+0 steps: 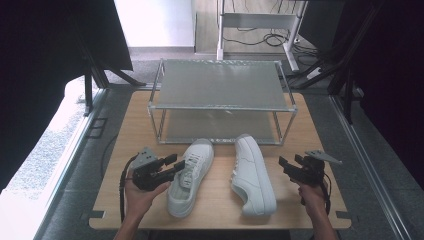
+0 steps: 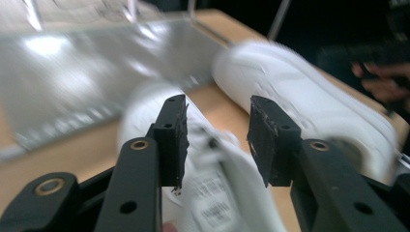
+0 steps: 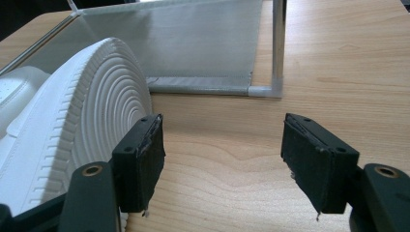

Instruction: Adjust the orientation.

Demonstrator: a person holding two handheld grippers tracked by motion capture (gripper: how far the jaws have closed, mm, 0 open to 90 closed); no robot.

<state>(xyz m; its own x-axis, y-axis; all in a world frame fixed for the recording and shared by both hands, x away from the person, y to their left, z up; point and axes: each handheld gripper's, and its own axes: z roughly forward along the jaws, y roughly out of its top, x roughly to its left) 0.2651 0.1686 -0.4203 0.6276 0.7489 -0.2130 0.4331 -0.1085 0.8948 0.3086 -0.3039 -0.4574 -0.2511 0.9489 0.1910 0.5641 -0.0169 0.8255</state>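
Two white sneakers lay on the wooden surface (image 1: pixel 125 145) in front of a two-tier metal rack (image 1: pixel 222 85). The left sneaker (image 1: pixel 190 175) sat upright, toe toward the rack's lower shelf; the right sneaker (image 1: pixel 252 172) lay tipped on its side, its ribbed sole turned to the right, toe just short of the rack's front rail. The left gripper (image 1: pixel 176 163) hovered at the left sneaker's outer edge, its fingers (image 2: pixel 173 140) spread apart above the tongue and holding nothing. The right gripper (image 1: pixel 289 165) stood just beside the tipped sneaker's sole, fingers (image 3: pixel 142 162) wide apart and empty, with bare wood between them. Open surface remained right of that gripper, up to the surface's edge.
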